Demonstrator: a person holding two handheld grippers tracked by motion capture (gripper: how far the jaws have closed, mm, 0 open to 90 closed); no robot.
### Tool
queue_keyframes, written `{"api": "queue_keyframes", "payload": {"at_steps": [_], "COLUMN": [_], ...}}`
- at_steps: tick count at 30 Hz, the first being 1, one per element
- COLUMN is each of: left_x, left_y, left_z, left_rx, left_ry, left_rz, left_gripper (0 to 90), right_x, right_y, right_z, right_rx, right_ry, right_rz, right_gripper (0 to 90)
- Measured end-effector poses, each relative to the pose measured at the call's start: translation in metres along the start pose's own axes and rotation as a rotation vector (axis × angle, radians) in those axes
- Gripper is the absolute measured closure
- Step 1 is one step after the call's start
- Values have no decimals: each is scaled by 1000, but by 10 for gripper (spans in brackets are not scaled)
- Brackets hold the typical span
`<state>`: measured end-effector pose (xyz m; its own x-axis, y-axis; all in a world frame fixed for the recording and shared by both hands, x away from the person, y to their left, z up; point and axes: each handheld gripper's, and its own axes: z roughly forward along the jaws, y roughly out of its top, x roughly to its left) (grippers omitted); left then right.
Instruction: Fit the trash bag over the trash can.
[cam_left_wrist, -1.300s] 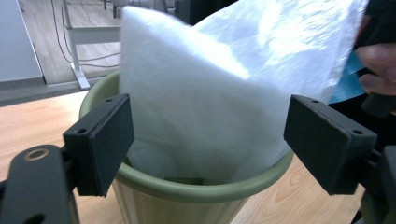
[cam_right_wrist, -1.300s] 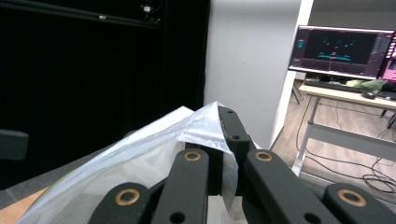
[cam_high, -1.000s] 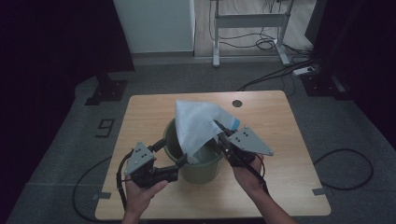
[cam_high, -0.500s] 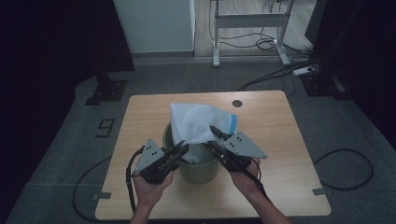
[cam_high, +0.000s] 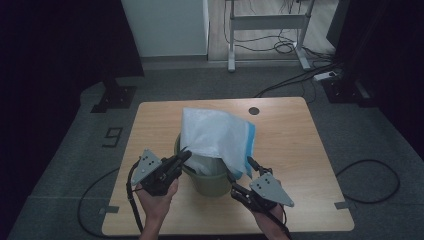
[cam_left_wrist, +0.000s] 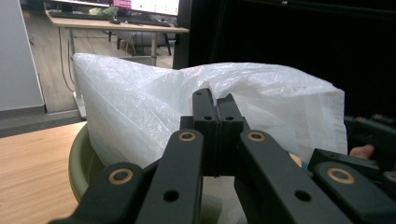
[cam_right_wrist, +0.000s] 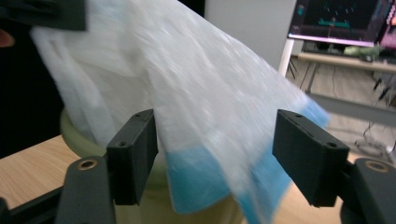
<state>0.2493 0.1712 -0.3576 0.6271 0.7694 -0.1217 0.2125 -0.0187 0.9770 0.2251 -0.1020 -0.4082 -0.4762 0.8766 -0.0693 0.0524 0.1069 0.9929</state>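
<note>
The left gripper (cam_high: 183, 155) is clamped tight at the near edge of the white plastic bag (cam_high: 216, 135), though whether film is pinched is unclear; the right gripper (cam_high: 240, 176) has just been opening, jaws wide beside the bag's blue hem, pads clear. The crumpled, translucent bag stands in the green bucket (cam_high: 210, 183) on the wooden table (cam_high: 295, 145), rising between both grippers and drooping over the rim toward the right one.

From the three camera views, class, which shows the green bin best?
The high view: it shows the green bin standing on the table, most of its rim under the white bag. The left gripper view catches a curve of rim at lower left; the right gripper view shows blurred rim beneath the bag.
</note>
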Motion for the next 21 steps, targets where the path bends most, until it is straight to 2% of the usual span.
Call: {"api": "queue_keyframes", "payload": {"at_steps": [1,2,3,5,7,8,9,11,14,16,20,21], "left_x": [0,0,0,1,2,3,3,4,6,7,12,14], "left_y": [0,-1,-1,-1,-2,-2,-2,-3,-3,-3,-4,-4], "left_z": [-1,-2,-3,-4,-5,-5,-6,-7,-10,-12,-16,-17], "left_rx": [-3,-5,-6,-7,-7,-8,-8,-8,-14,-20,-28,-31], "left_ry": [-1,-1,-1,-2,-1,-4,-7,-11,-13,-11,-10,-7], "left_rz": [-4,-3,-3,-2,-3,-8,-11,-15,-17,-19,-29,-31], "left_gripper": [893,892,892,891,891,891,891,890,889,888,886,886], "right_x": [0,-4,-4,-8,-9,-11,-11,-15,-20,-23,-30,-33], "right_y": [0,-6,-6,-16,-24,-31,-31,-35,-38,-38,-38,-36], "right_z": [0,-1,-1,-3,-3,-2,-2,-1,2,3,3,4], "right_rx": [0,8,8,26,41,48,48,43,31,25,19,19], "right_ry": [0,-11,-11,-19,-28,-30,-30,-16,-3,-16,-44,-52], "right_rz": [0,35,35,96,135,168,168,188,175,165,153,137], "right_gripper": [307,315,315,311,307,345,345,417,620,725,812,826]}}
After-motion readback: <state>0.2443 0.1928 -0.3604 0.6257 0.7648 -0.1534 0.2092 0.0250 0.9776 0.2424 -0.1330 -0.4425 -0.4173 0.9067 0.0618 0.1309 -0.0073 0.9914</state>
